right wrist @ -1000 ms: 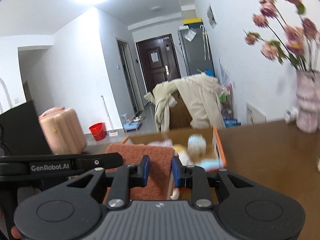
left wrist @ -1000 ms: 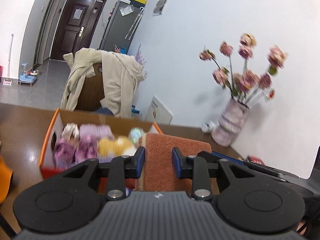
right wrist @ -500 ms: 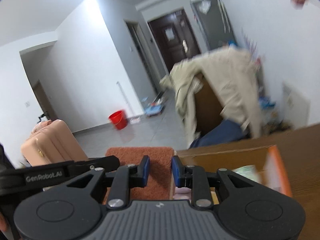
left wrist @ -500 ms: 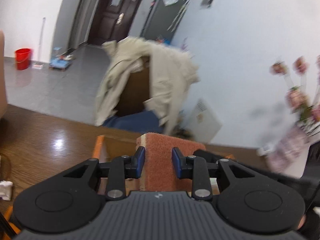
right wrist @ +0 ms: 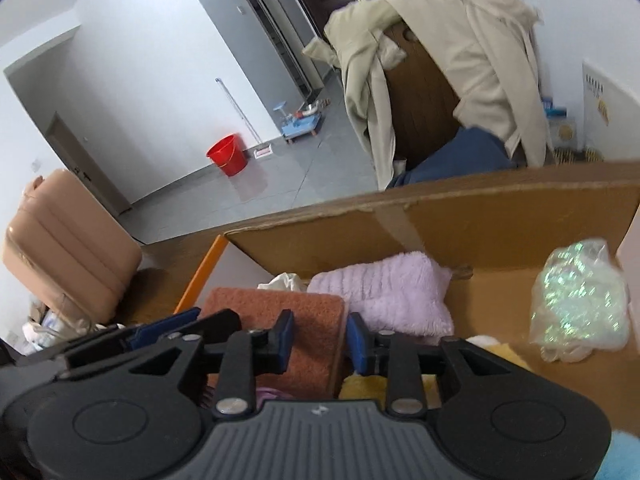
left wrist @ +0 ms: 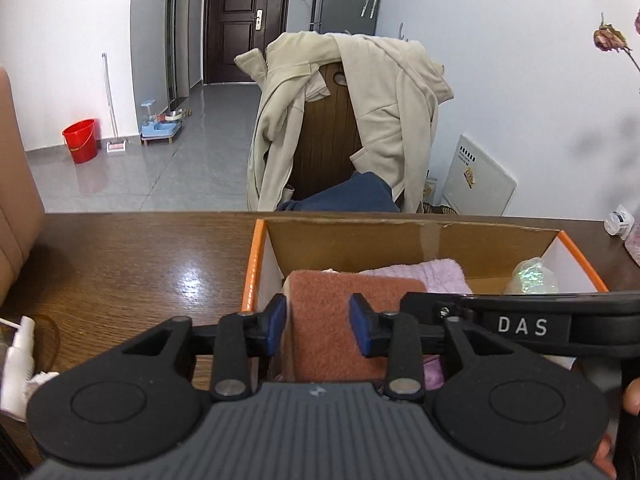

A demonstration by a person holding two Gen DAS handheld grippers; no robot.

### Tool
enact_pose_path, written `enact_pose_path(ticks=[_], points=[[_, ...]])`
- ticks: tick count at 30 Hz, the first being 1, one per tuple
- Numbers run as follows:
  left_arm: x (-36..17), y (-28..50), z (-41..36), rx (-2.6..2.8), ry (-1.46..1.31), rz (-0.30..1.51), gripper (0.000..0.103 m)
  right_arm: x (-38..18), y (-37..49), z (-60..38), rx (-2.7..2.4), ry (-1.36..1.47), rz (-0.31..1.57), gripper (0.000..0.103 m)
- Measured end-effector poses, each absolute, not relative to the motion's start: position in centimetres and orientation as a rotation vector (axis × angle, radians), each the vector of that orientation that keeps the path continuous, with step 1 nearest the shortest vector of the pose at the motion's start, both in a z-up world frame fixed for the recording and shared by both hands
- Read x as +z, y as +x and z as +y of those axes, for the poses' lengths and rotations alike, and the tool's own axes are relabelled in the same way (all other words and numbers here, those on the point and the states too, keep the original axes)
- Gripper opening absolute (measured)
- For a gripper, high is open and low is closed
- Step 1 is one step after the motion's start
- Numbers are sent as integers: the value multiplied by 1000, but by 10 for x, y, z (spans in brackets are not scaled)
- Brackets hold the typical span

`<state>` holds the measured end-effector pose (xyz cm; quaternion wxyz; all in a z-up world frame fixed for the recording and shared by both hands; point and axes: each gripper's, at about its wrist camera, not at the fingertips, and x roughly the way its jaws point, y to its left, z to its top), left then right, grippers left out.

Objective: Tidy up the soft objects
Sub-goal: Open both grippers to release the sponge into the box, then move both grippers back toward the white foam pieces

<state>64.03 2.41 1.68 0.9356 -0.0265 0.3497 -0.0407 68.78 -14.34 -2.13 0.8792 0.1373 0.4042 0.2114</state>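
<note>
both sets of jaws have just been opening, and the rust-orange folded towel (left wrist: 352,320) sits between each pair: your left gripper (left wrist: 318,322) shows a sliver of space on either side of the cloth, and your right gripper (right wrist: 320,338) stands just as loosely, so neither pad looks to be pressing now. the towel stands on edge at the lower centre of both views, inside the orange-rimmed cardboard box (left wrist: 250,276), against its left wall, with the lilac fluffy cloth (right wrist: 380,296) just beside it and the glittery bag (right wrist: 580,312) well apart at the right. to finish the release cleanly, i'd judge you should widen both pairs evenly, then draw straight back along the fingers so the fold doesn't snag and topple.
</note>
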Motion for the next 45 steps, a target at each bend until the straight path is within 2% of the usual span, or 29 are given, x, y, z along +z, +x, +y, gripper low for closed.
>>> enact_pose_path(ticks=[1,3,7,11,13,16,18,20,22,24,31,39,45], points=[[23,636,24,-82,-55,705,45,-18,684,-144,429,283,840,34],[38,624,24,-88,-57,683,47,-7,681,-153,408,289,828,44],[68,599,17,-110,-46,637,55,30,649,-175,371,249,753,46],[90,565,4,-120,-31,602,62,68,603,-197,314,165,665,56],[98,545,-3,-127,-20,585,73,84,577,-208,277,123,622,60],[105,508,-14,-154,-10,526,84,98,538,-223,226,70,577,67],[106,483,-21,-170,3,483,90,101,512,-230,202,38,554,71],[105,457,-28,-200,30,438,91,102,485,-236,170,15,521,74],[102,430,-32,-232,44,405,98,97,453,-241,131,0,481,79],[97,402,-32,-246,24,369,101,90,422,-244,116,-10,455,84],[73,316,-30,-251,64,288,103,52,328,-235,73,-25,394,86],[40,256,-13,-282,57,363,103,27,230,-220,44,-14,410,90],[35,229,-1,-310,25,373,103,17,176,-212,50,17,448,90]])
